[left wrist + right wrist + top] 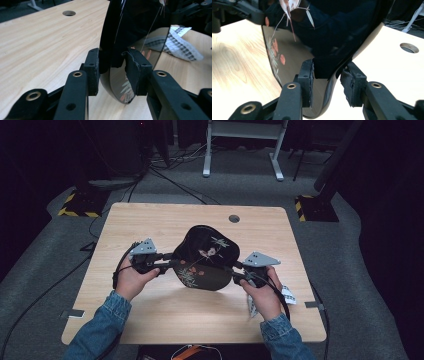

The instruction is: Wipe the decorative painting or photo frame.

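Currently black lacquer tray being straddled, not pinched, at opposite rims by left tool and right tool, jaws part-open, over pale wooden bench being surrounded by dark grey-carpeted room.

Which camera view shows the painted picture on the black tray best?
The high view: it shows the whole black tray with its flowers from above. The left gripper view and the right gripper view show just its rim, close up, with part of the painting.

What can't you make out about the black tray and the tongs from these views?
- Whether the right tongs press the black lacquered tray: right gripper view, one pad stands just off the rim.
- The tray's underside: high view, hidden by its own body.
- The checkered item by the right hand: partly covered by the hand in the high view, by the tray in the left gripper view.
- The left tongs straddle the rim; contact unclear.
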Tool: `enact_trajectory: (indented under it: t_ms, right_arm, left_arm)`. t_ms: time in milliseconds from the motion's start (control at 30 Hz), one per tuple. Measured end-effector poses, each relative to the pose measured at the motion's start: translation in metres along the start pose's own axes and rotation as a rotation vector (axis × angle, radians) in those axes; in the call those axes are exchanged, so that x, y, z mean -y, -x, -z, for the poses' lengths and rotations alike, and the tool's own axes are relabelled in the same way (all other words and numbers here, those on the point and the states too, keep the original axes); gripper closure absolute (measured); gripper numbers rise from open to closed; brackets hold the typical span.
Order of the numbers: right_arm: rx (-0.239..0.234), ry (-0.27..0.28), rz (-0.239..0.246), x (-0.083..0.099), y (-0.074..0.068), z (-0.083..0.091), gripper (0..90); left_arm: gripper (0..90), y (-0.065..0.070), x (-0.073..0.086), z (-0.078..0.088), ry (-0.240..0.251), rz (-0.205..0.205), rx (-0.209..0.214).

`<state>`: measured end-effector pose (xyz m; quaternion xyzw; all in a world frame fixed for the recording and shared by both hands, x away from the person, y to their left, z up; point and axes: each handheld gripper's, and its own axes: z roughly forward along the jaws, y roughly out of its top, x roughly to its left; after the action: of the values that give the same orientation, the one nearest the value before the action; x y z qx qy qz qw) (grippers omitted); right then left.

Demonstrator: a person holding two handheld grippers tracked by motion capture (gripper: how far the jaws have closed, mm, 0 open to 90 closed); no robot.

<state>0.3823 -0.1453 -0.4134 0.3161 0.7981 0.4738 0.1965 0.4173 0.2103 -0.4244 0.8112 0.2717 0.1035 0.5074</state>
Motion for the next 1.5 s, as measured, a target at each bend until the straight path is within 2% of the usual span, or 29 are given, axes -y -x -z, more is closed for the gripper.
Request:
enact_trajectory:
  t_ms: [200, 267, 433, 533, 567, 900, 1033, 1133, 1200, 1233, 1333, 1433, 1500]
  right_arm:
    - [0.008, -0.008, 0.008, 0.003, -0.002, -0.001, 65.6]
    - [0.006, -0.007, 0.017, 0.003, -0.005, -0.001, 66.3]
    - [-0.003, -0.003, 0.029, 0.003, -0.009, -0.003, 67.6]
    - [-0.007, -0.003, 0.033, 0.002, -0.011, -0.003, 67.7]
    - [-0.011, -0.002, 0.035, 0.002, -0.011, -0.003, 67.7]
    - [-0.018, 0.003, 0.042, 0.001, -0.013, -0.003, 67.7]
    - [-0.034, 0.009, 0.037, 0.000, -0.013, -0.002, 63.6]
    - [-0.034, 0.021, 0.036, -0.001, -0.013, 0.000, 58.2]
    - [-0.041, 0.038, 0.022, -0.003, -0.013, 0.003, 50.2]
    - [-0.041, 0.038, 0.022, -0.003, -0.013, 0.003, 50.2]
    - [-0.044, 0.054, -0.001, -0.005, -0.008, 0.011, 42.3]
    - [-0.040, 0.077, -0.019, -0.005, -0.002, 0.020, 41.6]
    - [-0.019, 0.084, -0.024, -0.005, 0.002, 0.026, 41.8]
  left_arm:
    - [62.6, -0.009, 0.004, -0.006, -0.004, -0.022, 0.007]
    - [61.9, -0.011, 0.005, -0.006, 0.002, -0.007, 0.016]
    - [60.4, -0.017, 0.008, -0.005, 0.025, -0.014, 0.016]
    - [59.8, -0.020, 0.009, -0.006, 0.038, -0.004, 0.020]
    - [59.4, -0.020, 0.010, -0.006, 0.044, 0.014, 0.029]
    - [58.0, -0.021, 0.011, -0.006, 0.065, 0.031, 0.026]
    - [50.4, -0.020, 0.011, -0.004, 0.092, 0.060, 0.034]
    - [46.3, -0.019, 0.010, -0.001, 0.095, 0.056, 0.030]
    - [45.3, -0.018, 0.010, 0.002, 0.104, 0.062, 0.029]
    - [44.5, -0.018, 0.010, 0.002, 0.104, 0.062, 0.029]
    - [43.4, -0.015, 0.010, 0.009, 0.107, 0.060, 0.020]
    - [43.2, -0.012, 0.010, 0.018, 0.113, 0.064, 0.006]
    - [43.6, -0.011, 0.011, 0.024, 0.102, 0.047, -0.015]
